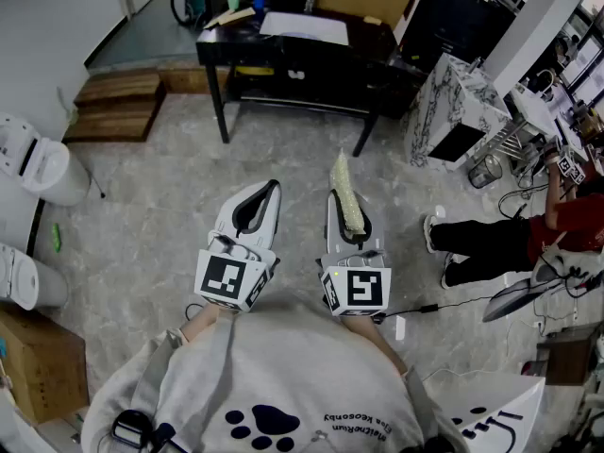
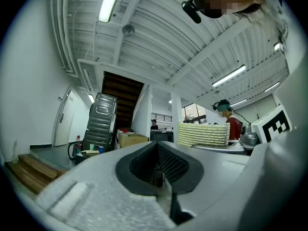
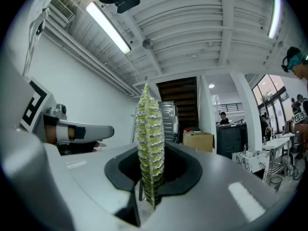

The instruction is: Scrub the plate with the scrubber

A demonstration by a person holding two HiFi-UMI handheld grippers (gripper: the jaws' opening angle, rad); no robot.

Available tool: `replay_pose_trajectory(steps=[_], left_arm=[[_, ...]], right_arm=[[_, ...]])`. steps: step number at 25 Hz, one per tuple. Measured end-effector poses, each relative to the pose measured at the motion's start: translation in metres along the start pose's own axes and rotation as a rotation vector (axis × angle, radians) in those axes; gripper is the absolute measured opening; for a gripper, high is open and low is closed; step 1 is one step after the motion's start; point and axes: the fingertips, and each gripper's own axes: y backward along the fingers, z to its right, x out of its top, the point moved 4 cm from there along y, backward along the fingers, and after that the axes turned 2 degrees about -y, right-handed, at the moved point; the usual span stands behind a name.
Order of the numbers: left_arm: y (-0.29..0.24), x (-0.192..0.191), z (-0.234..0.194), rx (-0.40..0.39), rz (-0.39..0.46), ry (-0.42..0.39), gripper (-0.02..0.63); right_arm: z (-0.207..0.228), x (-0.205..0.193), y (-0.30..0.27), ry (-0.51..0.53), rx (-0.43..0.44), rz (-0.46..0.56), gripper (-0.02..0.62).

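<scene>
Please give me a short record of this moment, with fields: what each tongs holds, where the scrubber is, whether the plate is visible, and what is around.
left tongs: shut, nothing between them
right tongs: shut on the scrubber
scrubber: yellow-green mesh pad, sticks out forward past the tongs, touches nothing else
plate: in none of the views
surroundings: grey floor, black table ahead, another person at the right
task state: scrubbing not yet begun
</scene>
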Motion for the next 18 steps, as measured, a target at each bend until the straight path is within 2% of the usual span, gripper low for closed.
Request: replay_pose_trajectory(steps=[6, 11, 18], left_arm=[[-0.007, -0.007, 0.018, -0.010, -0.002, 0.007, 0.003], [-0.019, -0.010, 0.017, -0.008, -0.011, 0.021, 0.003], [-0.043, -0.025, 0.015, -0.030, -0.033, 0.024, 0.003]], right_arm=[[0.014, -0.003, 0.006, 0.001, 0.005, -0.005, 0.063], [0.023, 0.000, 0.006, -0.016, 0.022, 0.011, 0.065], [0.048, -0.018, 0.000, -0.048, -0.034, -0.012, 0.066]])
